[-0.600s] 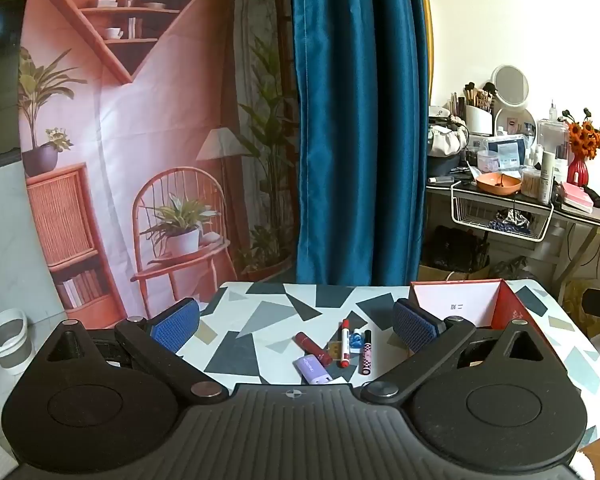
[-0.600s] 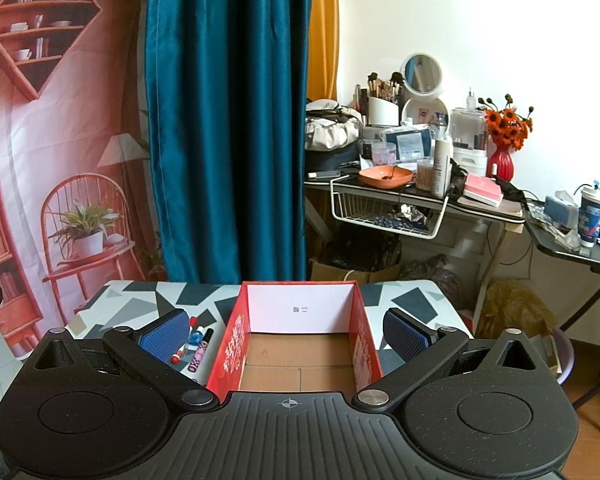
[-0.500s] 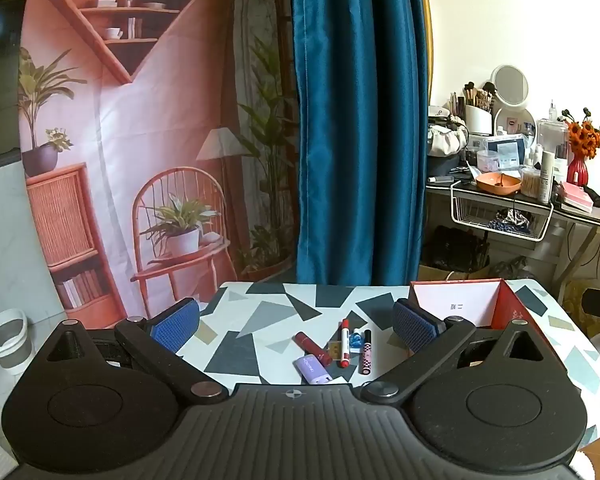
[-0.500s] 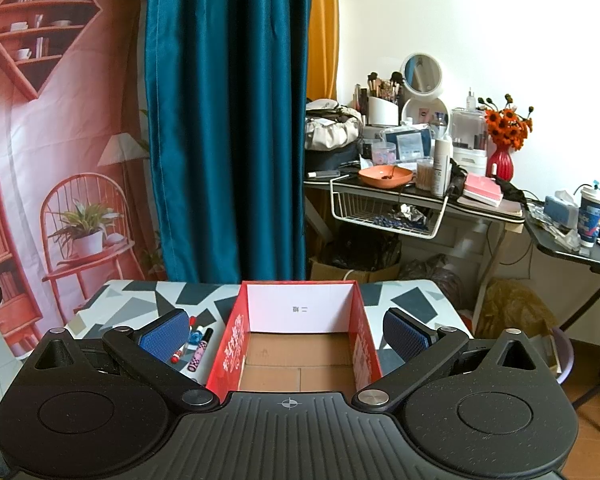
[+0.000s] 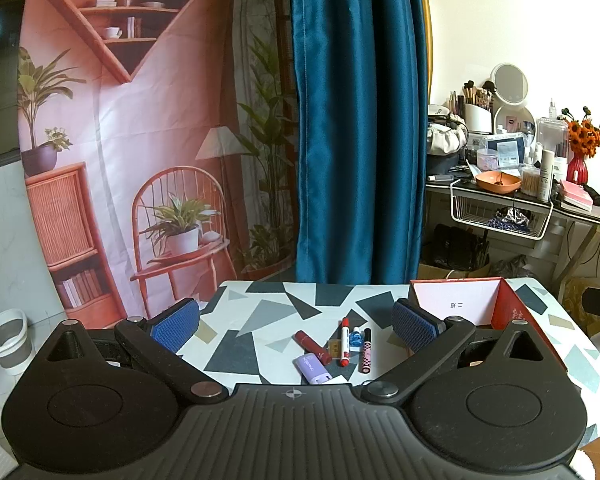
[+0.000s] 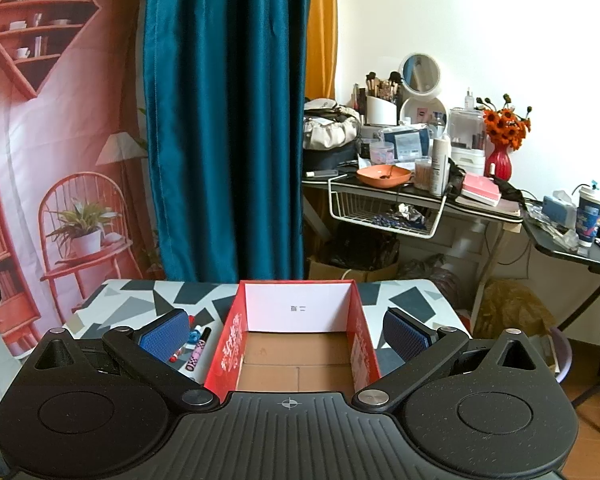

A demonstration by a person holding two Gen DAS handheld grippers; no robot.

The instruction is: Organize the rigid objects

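On a table with a grey geometric pattern lie several small items: a red lipstick tube, a lilac tube, a red marker, a small blue bottle and a pink checkered pen. My left gripper hovers over them, open and holding nothing. A red open box with a brown bottom stands to their right. My right gripper is open above the box, with nothing between its blue pads. The checkered pen shows left of the box.
A teal curtain and a printed backdrop hang behind the table. A cluttered vanity shelf with a wire basket stands at the back right. A white bin sits on the floor at left.
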